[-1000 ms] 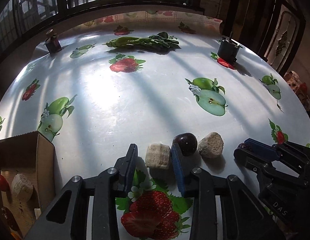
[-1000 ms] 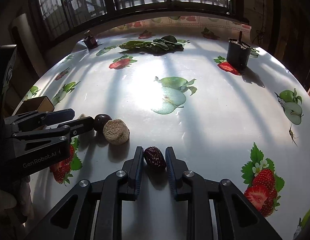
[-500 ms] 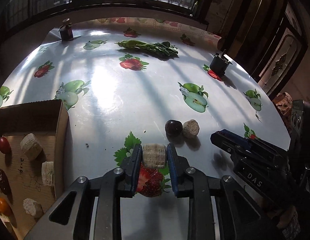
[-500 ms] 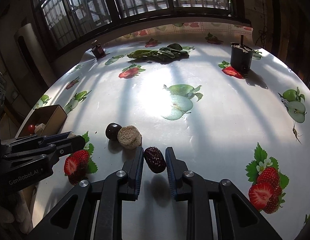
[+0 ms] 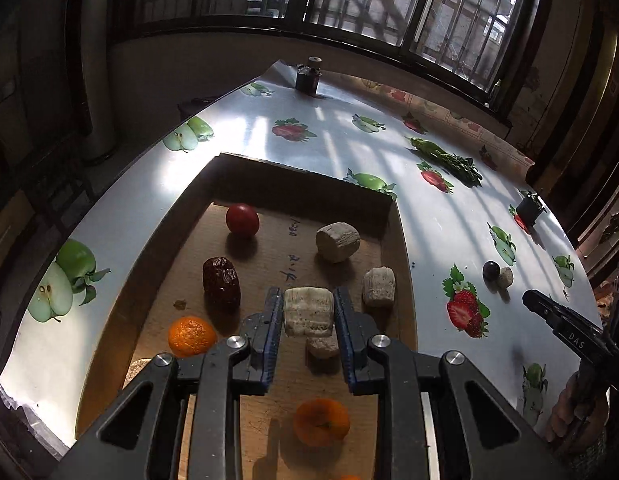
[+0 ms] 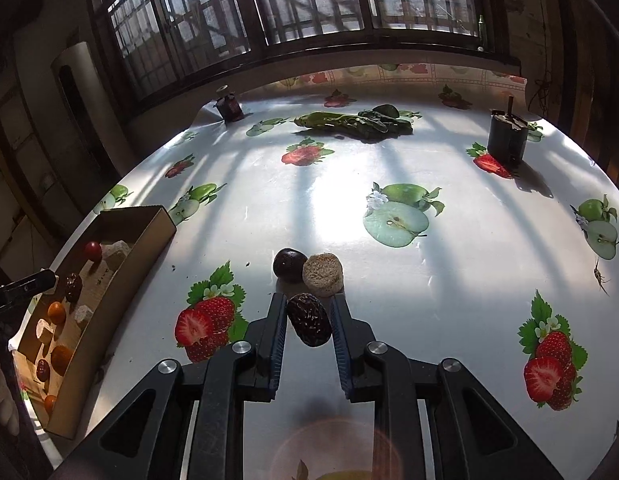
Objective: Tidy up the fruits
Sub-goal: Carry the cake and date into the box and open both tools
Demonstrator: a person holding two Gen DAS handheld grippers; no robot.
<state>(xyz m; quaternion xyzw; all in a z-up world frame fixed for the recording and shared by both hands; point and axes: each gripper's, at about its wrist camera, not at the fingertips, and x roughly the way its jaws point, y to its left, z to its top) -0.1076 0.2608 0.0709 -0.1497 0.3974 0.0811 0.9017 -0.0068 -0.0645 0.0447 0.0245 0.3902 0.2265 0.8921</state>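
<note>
The left gripper [image 5: 308, 312] is clamped on a pale ribbed chunk [image 5: 308, 311], held in the air above the floor of the cardboard box [image 5: 269, 178]. Nearest in the left wrist view, an orange mandarin [image 5: 321, 422] lies on the box floor between the gripper's arms. Just under the held chunk lies a small pale piece [image 5: 322, 347], and to the left sits another mandarin [image 5: 191, 335]. A little farther, a dark red date [image 5: 221, 285] lies left of the fingers and a second ribbed chunk [image 5: 379, 286] right of them, close to the box's right wall. Toward the far wall sit a round pale chunk [image 5: 337, 241] and a red cherry tomato [image 5: 242, 220].

The right gripper [image 6: 308, 320] is closed narrow around a wrinkled dark date [image 6: 309, 324], lifted over the fruit-print tablecloth [image 6: 309, 184]. Just beyond its fingertips, a dark plum [image 6: 289, 265] and a round tan cake [image 6: 323, 274] rest on the cloth, touching each other. The box stands well to the left of them, at the table's near left edge.

Far across the table lie a bunch of leafy greens [image 6: 353, 122] in the middle, a small dark jar [image 6: 229, 106] at the far left corner and a black cup [image 6: 507, 136] at the far right.
</note>
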